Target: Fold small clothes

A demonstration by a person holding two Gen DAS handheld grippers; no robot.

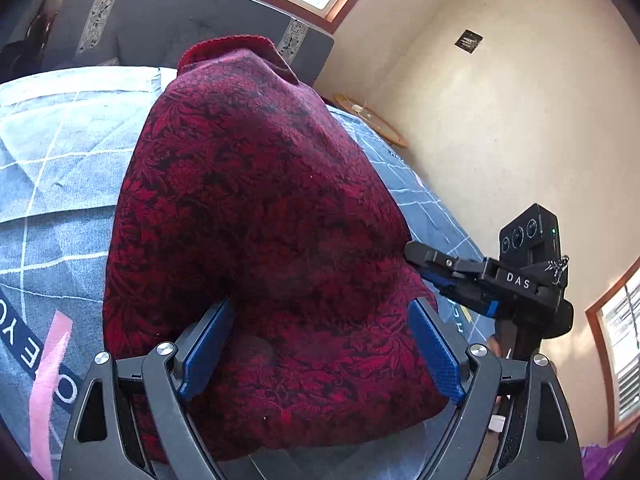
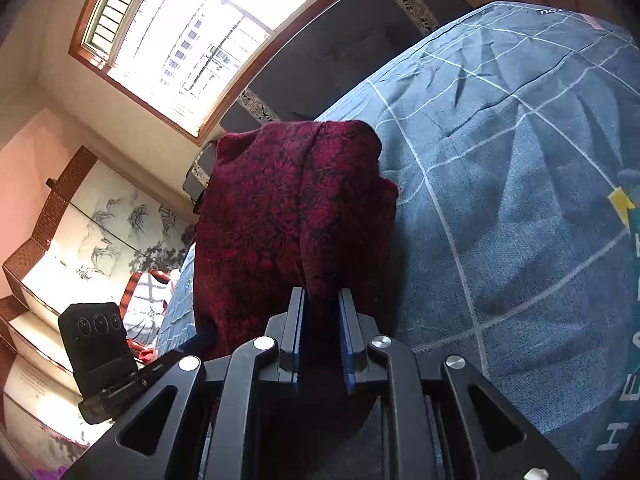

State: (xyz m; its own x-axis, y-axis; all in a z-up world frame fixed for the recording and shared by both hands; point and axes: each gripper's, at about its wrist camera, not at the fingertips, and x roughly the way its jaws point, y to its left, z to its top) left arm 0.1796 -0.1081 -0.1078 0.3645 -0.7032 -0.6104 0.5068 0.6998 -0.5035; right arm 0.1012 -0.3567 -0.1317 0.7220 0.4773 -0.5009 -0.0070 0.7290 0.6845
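A dark red garment with a black leaf pattern [image 1: 260, 216] is held up above the blue checked bed cover [image 1: 60, 176]. My left gripper [image 1: 320, 344] stands wide open, and the cloth drapes over and between its blue pads [image 1: 208, 352]. My right gripper [image 2: 323, 320] is shut on a bunched fold of the same garment [image 2: 288, 208]. The right gripper also shows in the left wrist view [image 1: 452, 272], gripping the garment's right edge. The left gripper's body shows at the lower left of the right wrist view [image 2: 104, 356].
The bed cover [image 2: 520, 200] fills the surface below. A dark headboard [image 1: 168, 20] stands at the far end under a window [image 2: 180, 40]. A round wooden side table [image 1: 372, 124] stands by the cream wall. A painted folding screen [image 2: 100, 232] stands beside the bed.
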